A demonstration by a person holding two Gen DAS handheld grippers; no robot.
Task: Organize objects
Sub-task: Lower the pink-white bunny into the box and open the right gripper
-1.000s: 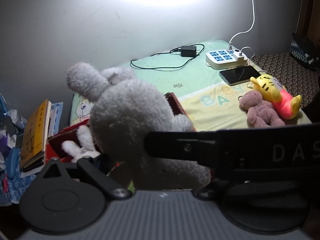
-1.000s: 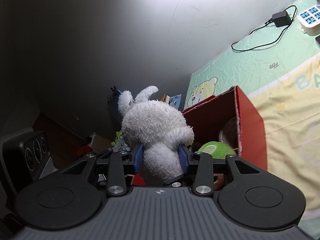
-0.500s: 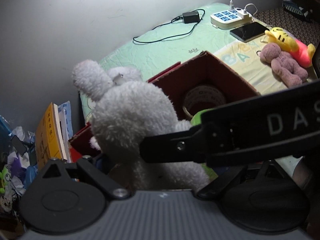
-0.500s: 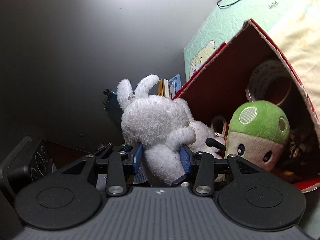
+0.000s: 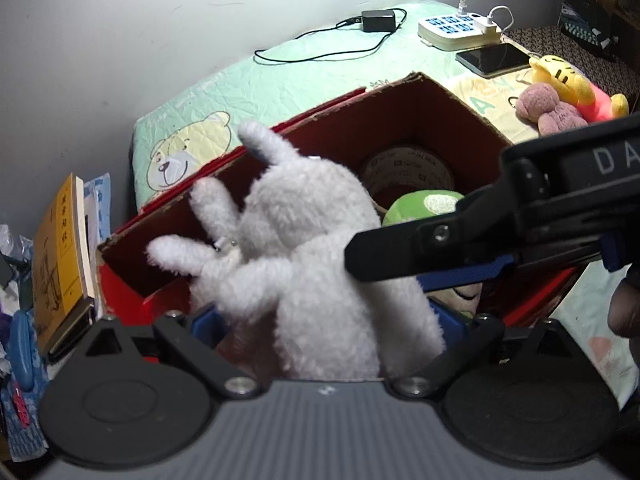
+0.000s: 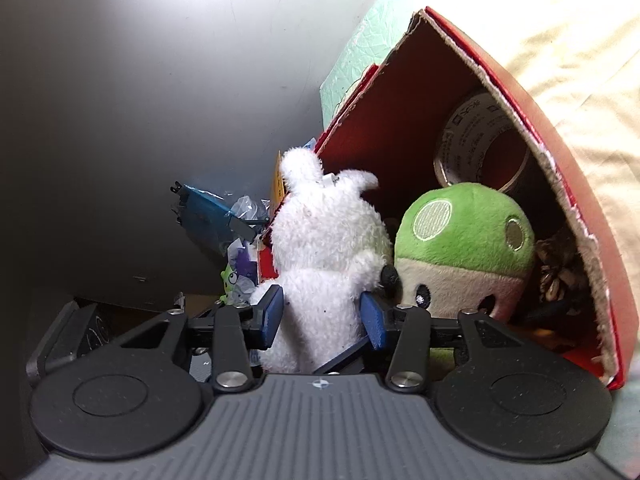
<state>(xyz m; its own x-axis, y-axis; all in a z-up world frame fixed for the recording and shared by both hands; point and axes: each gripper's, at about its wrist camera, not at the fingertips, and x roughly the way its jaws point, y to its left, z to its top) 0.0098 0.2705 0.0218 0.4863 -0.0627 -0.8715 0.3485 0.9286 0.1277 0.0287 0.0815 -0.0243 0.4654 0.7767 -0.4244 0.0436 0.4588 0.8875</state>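
green quilted bed cover (image 5: 304, 80) under red cardboard box (image 5: 448, 104): fluffy white plush rabbit (image 6: 324, 248) upright over box's near-left corner, between right gripper's (image 6: 322, 318) opening jaws, beside left gripper's (image 5: 324, 322) opening jaws.

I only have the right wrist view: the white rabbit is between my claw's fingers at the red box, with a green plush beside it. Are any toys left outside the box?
Observer: Yes. A pink plush and a yellow plush lie side by side on the bed, beyond the box.
Operator: Where is the left claw?
Observer: The left claw is at the near side of the box, also around the rabbit. Its jaws are opening, and one pad stands clear of the fur.
Operator: Anything else on the bed to avoid?
Observer: A phone lies next to a power strip at the far end.
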